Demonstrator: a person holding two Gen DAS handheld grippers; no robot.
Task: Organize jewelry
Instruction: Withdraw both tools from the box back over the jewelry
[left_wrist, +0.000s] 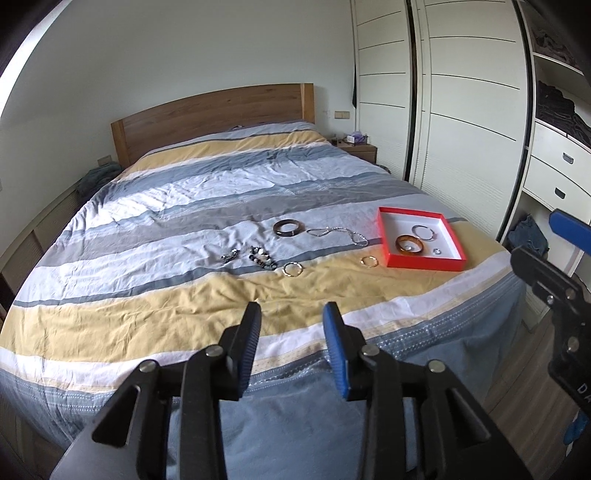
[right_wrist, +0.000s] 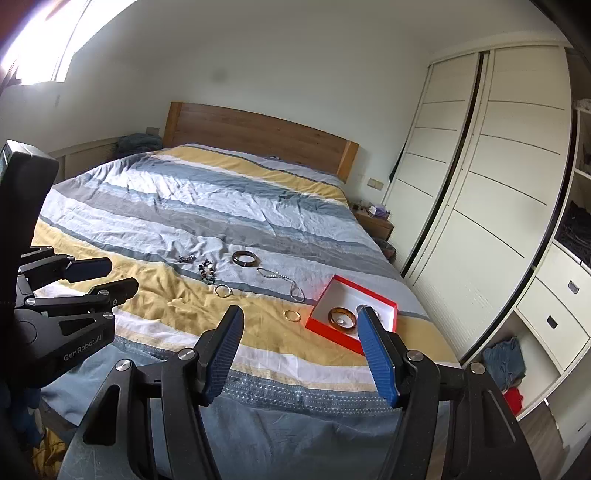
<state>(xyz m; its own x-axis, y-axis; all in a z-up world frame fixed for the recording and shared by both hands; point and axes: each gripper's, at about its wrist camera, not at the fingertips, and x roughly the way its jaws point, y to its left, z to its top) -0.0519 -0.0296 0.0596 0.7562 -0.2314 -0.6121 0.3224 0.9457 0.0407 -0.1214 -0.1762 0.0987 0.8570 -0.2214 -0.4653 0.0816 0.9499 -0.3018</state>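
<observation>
A red box (left_wrist: 424, 263) with a white inside lies on the striped bed cover; it holds an amber bangle (left_wrist: 409, 244), a thin silver bracelet (left_wrist: 424, 232) and a small ring (left_wrist: 437, 251). On the cover to its left lie a gold ring pair (left_wrist: 369, 261), a silver chain (left_wrist: 338, 233), a dark bangle (left_wrist: 287, 228), a thin bracelet (left_wrist: 292, 268) and dark beaded pieces (left_wrist: 260, 257). My left gripper (left_wrist: 291, 314) is open and empty, above the bed's foot. My right gripper (right_wrist: 299, 314) is open and empty, short of the box (right_wrist: 332, 332).
The bed (left_wrist: 184, 206) has a wooden headboard (left_wrist: 210, 110). White sliding wardrobe doors (left_wrist: 461, 110) and open shelves with drawers (left_wrist: 561, 162) stand to the right. A nightstand (left_wrist: 358, 147) sits by the headboard. The left gripper's body (right_wrist: 66, 314) shows at the right wrist view's left edge.
</observation>
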